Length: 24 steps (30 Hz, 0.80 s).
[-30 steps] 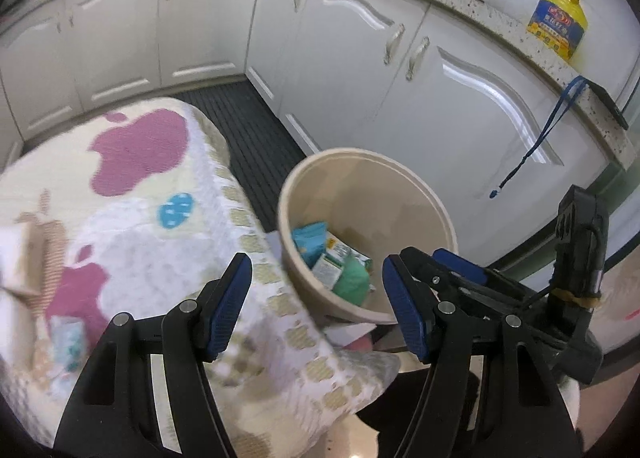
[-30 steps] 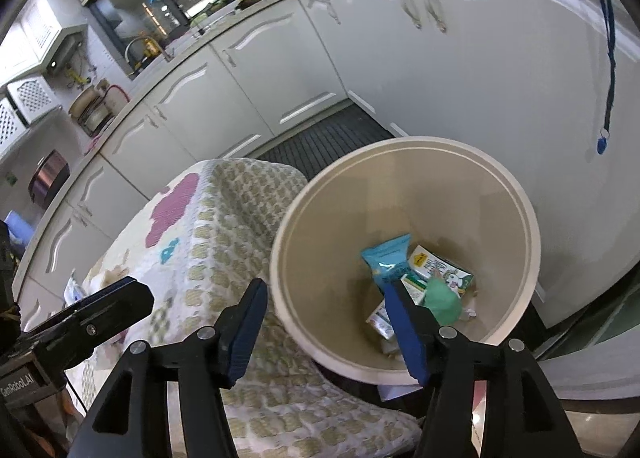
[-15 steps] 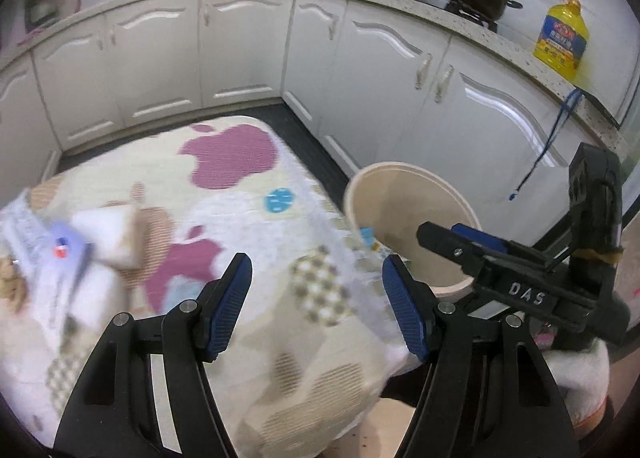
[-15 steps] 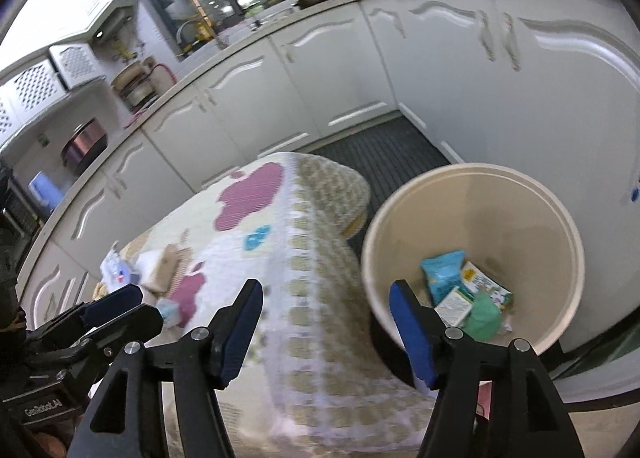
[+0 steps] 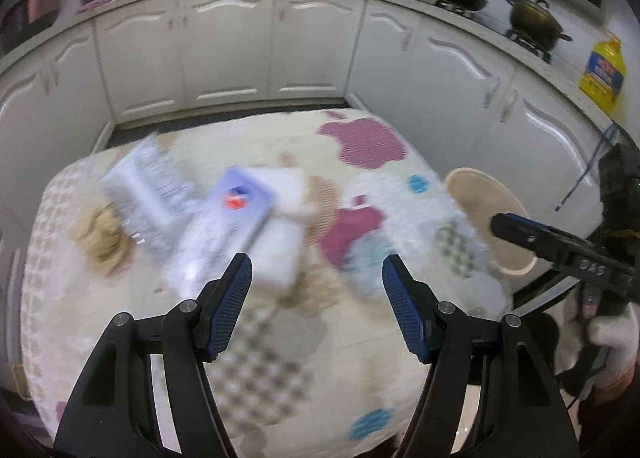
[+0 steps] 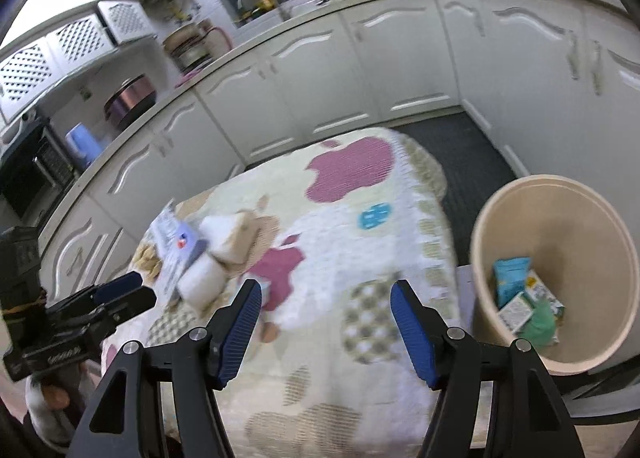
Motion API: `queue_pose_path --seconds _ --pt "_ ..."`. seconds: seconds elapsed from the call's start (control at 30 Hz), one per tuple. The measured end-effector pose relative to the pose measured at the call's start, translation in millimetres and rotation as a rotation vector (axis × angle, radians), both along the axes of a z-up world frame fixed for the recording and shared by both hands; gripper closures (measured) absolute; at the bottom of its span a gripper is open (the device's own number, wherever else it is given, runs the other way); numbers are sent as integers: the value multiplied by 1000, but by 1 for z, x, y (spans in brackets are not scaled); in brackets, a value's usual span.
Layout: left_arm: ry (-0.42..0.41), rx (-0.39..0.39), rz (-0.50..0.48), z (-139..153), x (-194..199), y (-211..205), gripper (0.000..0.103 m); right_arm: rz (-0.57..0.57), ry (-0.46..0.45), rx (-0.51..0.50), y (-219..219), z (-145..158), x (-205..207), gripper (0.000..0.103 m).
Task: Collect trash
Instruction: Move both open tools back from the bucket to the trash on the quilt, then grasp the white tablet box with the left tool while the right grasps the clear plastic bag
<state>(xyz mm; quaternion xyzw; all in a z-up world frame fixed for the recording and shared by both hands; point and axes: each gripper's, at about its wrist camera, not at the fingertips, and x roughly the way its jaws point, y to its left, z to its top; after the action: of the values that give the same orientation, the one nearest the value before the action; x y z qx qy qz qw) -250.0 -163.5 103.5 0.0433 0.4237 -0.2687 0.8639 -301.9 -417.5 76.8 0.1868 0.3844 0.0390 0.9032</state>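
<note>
Two tools are in play, and both carry nothing. Left tool [image 5: 316, 292] has its blue pads apart over the near half of the tabletop [image 5: 280, 370], with only cloth showing between them. Right tool [image 6: 326, 316] is opening, its pads also apart and empty, above the patterned cloth just left of the bin [image 6: 596, 226].

Going by the task, the step in hand looks like the reach for the next piece of trash: both tools point down toward the heap on the left of the tabletop, and neither touches it yet. The next move would call for bringing one tool down on a single piece, pads either side of it, closing, then carrying it right to the bin, which stands on the floor just off the tabletop's right edge.

From left to right, the trash on the tabletop makes one loose heap. Motion blur smears it, so the count is rough: one pale printed wrapper [image 5: 148, 194] at the far left, one lilac packet [image 5: 240, 198] with a red and blue mark lying over it, and what seem to be two white blocks [image 6: 202, 282], perhaps tissue packs, touching it on the right. A small pale-blue scrap [image 5: 366, 266] may lie nearer the right; it cannot be told from the cloth's pattern.

Inside the bin lie about four pieces: one blue packet [image 6: 510, 274], two printed cartons [image 6: 516, 310] and one green wad [image 6: 540, 318], all touching.
</note>
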Motion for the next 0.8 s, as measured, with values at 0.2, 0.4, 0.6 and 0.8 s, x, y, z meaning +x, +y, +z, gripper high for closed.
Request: queue_pose_path --seconds 0.2,0.4,0.6,0.8 --pt "28 40 1 -18 21 34 36 85 34 34 35 -10 18 38" --pt "27 79 -42 -32 44 34 36 143 72 17 68 -22 38 38" --pt "27 173 -82 -50 64 26 36 163 106 12 82 -33 51 38" --pt "26 188 -117 -52 75 16 36 172 121 7 87 -39 61 38"
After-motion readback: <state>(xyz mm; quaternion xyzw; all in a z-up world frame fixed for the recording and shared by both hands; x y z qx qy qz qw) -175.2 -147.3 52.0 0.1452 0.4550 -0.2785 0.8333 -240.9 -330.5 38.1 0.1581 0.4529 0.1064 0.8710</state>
